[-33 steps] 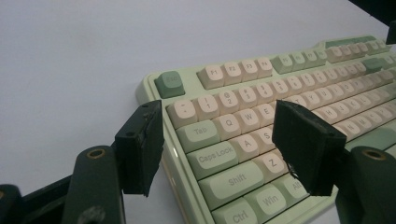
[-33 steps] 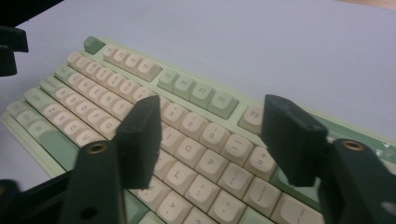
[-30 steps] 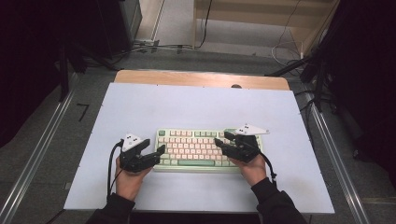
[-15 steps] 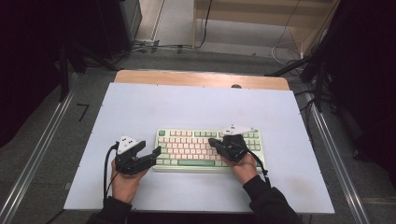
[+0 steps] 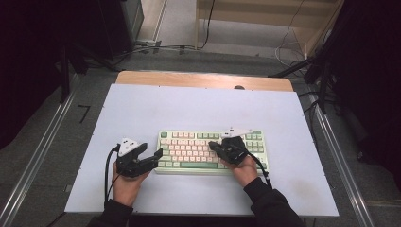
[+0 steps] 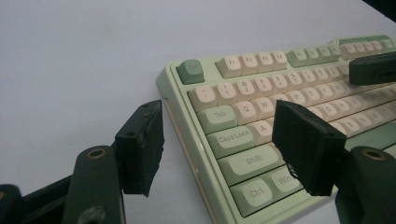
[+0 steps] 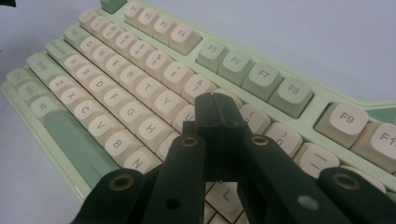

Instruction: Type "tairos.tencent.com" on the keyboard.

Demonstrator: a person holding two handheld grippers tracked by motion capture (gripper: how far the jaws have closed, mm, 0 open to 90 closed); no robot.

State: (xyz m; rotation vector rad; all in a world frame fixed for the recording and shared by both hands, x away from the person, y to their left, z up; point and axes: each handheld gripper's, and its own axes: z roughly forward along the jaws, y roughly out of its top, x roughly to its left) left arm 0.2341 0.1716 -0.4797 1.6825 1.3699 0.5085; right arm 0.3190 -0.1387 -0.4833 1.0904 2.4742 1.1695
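Right gripper (image 7: 215, 105) has just closed, nothing between its jaws, now poised over keyboard (image 5: 189, 142) keys at table centre; typing next, likely. Left gripper (image 5: 153, 157) open at 9 o'clock.

I have both forearms coming in over the near edge of the tabletop, sleeves dark, each hand wrapped around its gripper; my left gripper (image 5: 159, 154) sits toward the near-left part of the tabletop, angled to the right and slightly away from me, its 2 jaws standing well apart with nothing between the pads (image 6: 140, 149); my right gripper (image 5: 211, 145) lies right of centre, pointing left, its jaws having just been closing and now pressed flat together, nothing pinched between them (image 7: 215, 116).
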